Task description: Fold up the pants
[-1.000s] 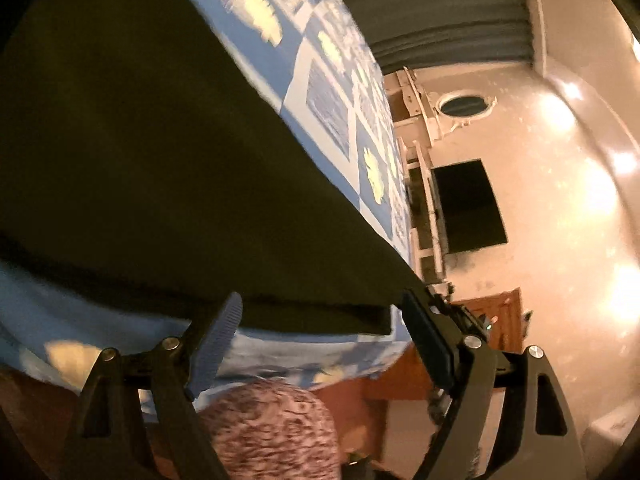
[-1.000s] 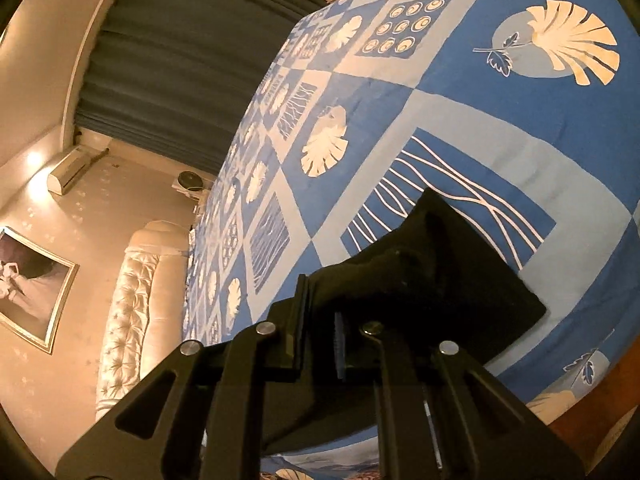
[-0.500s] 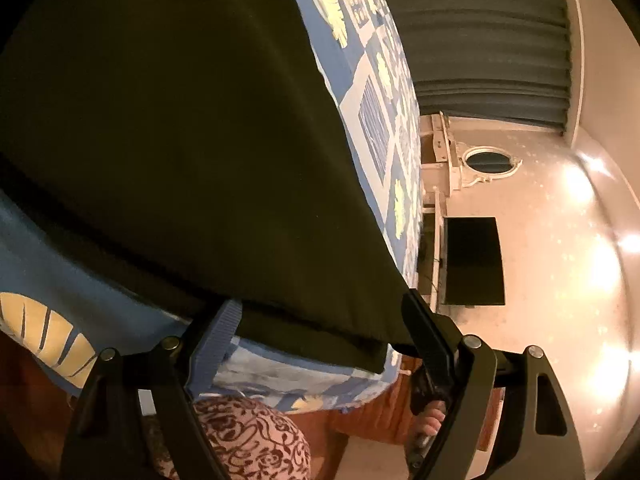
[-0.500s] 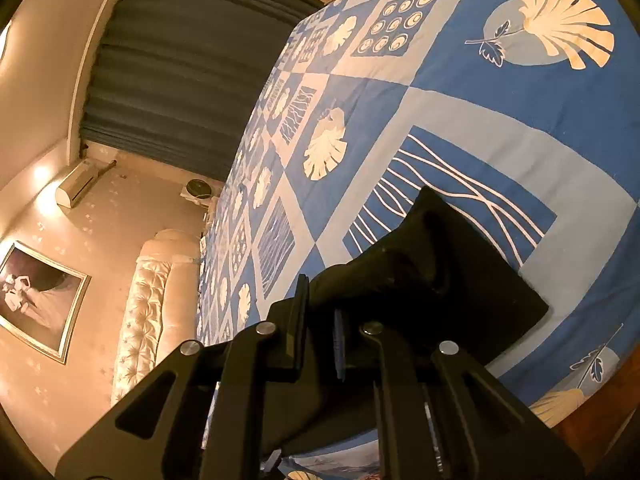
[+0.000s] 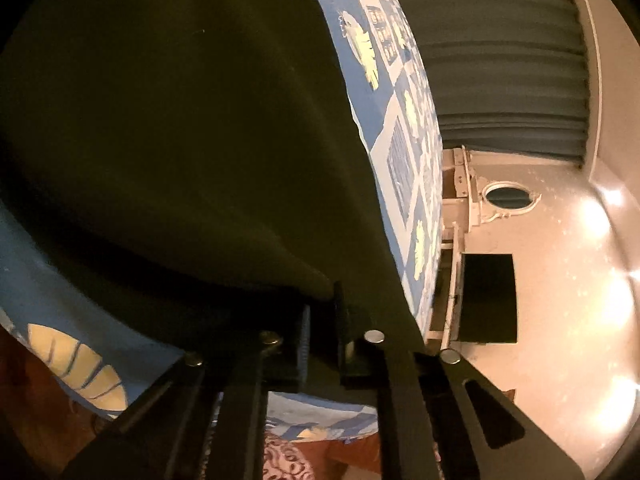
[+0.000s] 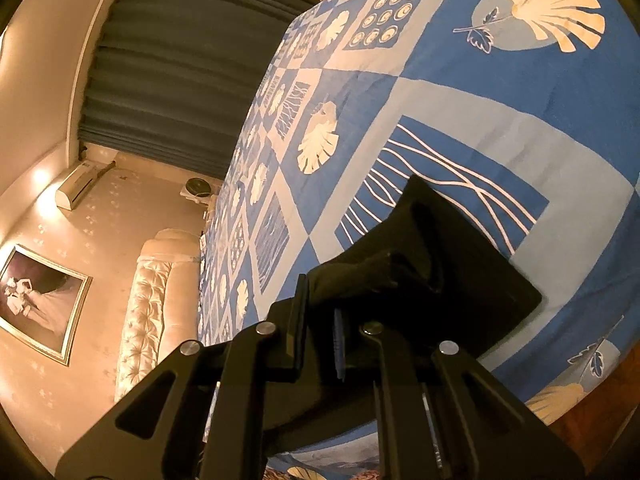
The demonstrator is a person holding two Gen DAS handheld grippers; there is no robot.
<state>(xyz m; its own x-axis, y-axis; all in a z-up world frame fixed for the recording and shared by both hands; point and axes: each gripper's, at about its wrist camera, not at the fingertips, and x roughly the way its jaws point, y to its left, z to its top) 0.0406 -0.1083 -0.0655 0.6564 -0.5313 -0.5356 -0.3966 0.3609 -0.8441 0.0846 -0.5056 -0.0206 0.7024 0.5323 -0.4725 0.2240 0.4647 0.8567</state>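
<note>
Right between the left gripper (image 5: 322,330) fingers sits the near hem of the dark olive-black fabric pants (image 5: 180,128), and the jaws look pinched down on it, so that one's got a firm bite. From there the cloth runs straight ahead and off to the gripper's left, a big flat sheet lying on the blue and white patchwork bedspread with leaf prints (image 5: 404,152), which only peeks out along the right side and below the hem.

Right gripper (image 6: 320,326) is same deal, clamped on a bunched corner of the pants (image 6: 448,276), with the rest of that piece spreading forward and to its right, ending in a squared-off edge on the bedspread (image 6: 500,96).

So both grips are at the near edge and the long axis runs away from them, up the bed. My guess is the next move is carrying that near edge forward over the far part, both hands equally placed for it, and uneven lift would skew the fold
</note>
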